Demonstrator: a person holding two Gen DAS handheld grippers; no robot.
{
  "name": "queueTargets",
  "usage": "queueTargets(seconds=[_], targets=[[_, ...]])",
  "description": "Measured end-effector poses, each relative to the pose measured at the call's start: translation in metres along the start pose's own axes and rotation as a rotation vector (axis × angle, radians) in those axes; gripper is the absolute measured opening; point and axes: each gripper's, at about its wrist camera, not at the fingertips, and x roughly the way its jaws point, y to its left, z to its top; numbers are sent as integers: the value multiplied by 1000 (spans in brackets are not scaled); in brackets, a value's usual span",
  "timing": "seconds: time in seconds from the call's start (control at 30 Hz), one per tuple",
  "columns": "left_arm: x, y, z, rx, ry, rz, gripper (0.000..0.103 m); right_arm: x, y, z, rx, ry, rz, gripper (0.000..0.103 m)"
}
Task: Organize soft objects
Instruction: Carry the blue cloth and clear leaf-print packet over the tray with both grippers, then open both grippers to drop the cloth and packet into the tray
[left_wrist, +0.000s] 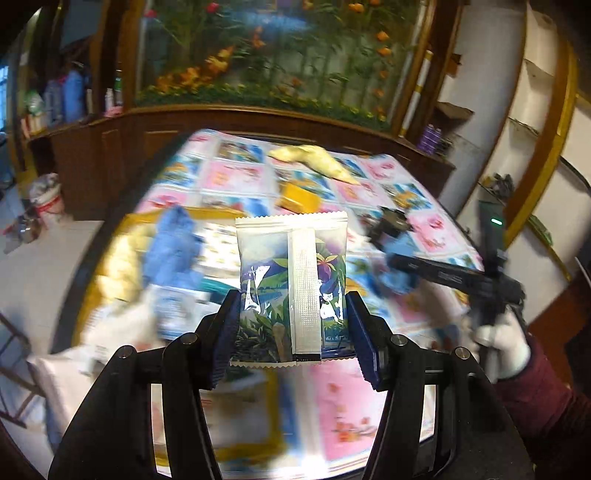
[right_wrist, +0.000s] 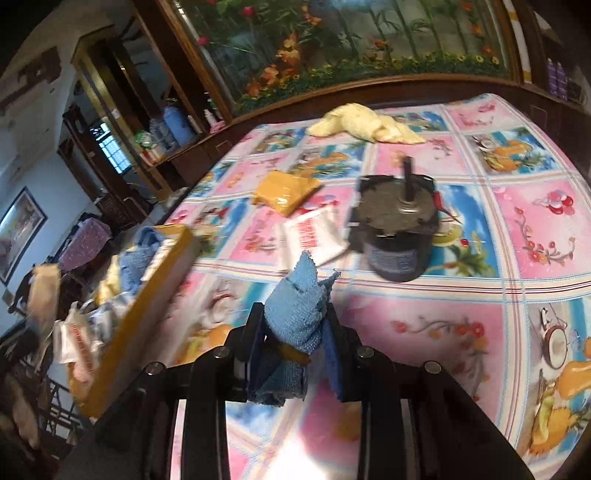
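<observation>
Left claw (left_wrist: 291, 325) clamped on a glossy sealed sachet printed with palm leaves (left_wrist: 291, 288), held upright above the table with the pink-and-blue picture cloth (right_wrist: 480, 295). Right claw (right_wrist: 295, 347) squeezed tight around a bunched light-blue terry cloth (right_wrist: 295, 314), also raised off the table. At the table's left edge, a shallow yellow-rimmed box (right_wrist: 147, 306), holding a blue cloth (left_wrist: 173, 243), white packets (right_wrist: 79, 347) and pale yellow fabric, blurred. Loose on the table: crumpled yellow towel (right_wrist: 365, 123), orange packet (right_wrist: 282, 192), white printed packet (right_wrist: 314, 236), dark cylindrical motor (right_wrist: 397, 229).
</observation>
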Motion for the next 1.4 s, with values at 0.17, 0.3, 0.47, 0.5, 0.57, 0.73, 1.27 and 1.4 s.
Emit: queueTargets(seconds=[0.17, 0.3, 0.47, 0.5, 0.57, 0.73, 1.27, 1.4], targets=[[16, 69, 19, -105, 41, 90, 57, -4, 51, 1, -70, 37, 85, 29], [42, 116, 27, -212, 110, 98, 57, 10, 91, 5, -104, 85, 158, 29], [70, 136, 34, -233, 179, 113, 57, 41, 136, 6, -153, 155, 204, 29], [77, 139, 35, -239, 198, 113, 57, 47, 144, 7, -164, 163, 205, 29], [91, 148, 35, -281, 233, 128, 58, 59, 157, 10, -181, 174, 199, 29], [88, 164, 22, -381, 243, 89, 63, 90, 184, 24, -251, 182, 140, 29], [10, 119, 2, -301, 55, 223, 64, 116, 208, 24, -328, 217, 152, 57], [-23, 90, -3, -236, -76, 276, 64, 86, 188, 31, -257, 133, 161, 57]])
